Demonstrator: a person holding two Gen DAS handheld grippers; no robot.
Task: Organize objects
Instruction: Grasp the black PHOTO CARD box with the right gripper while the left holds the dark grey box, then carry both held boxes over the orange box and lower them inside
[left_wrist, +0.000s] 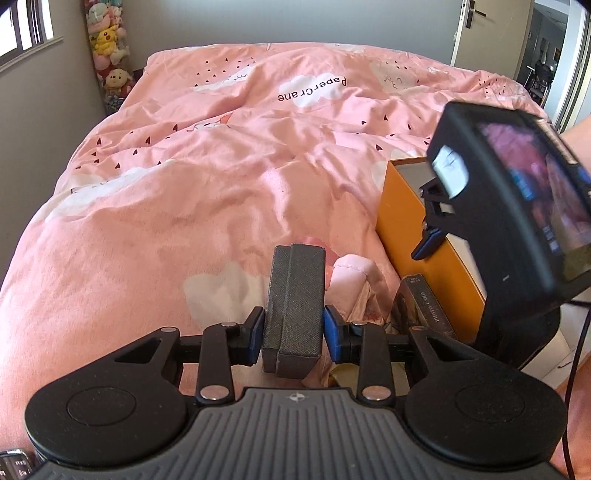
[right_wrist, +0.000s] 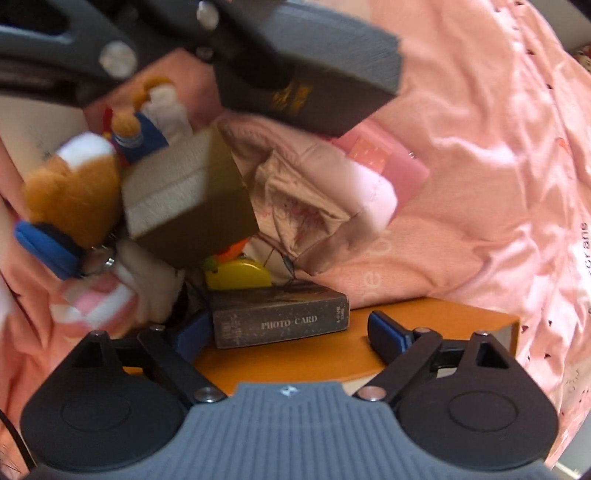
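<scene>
The left hand-held gripper (left_wrist: 293, 332) clamps a dark grey textured rectangular case (left_wrist: 293, 306), lifted for sorting; the right hand-held gripper (right_wrist: 286, 334) gapes empty above the orange cardboard box (right_wrist: 295, 362).

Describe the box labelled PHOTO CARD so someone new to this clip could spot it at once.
Start at the orange box standing on the pink bedspread. The PHOTO CARD box lies against its side, just below a yellow tape measure. It is the only small dark speckled box with pale lettering on its edge; the nearby olive box is plain.
</scene>
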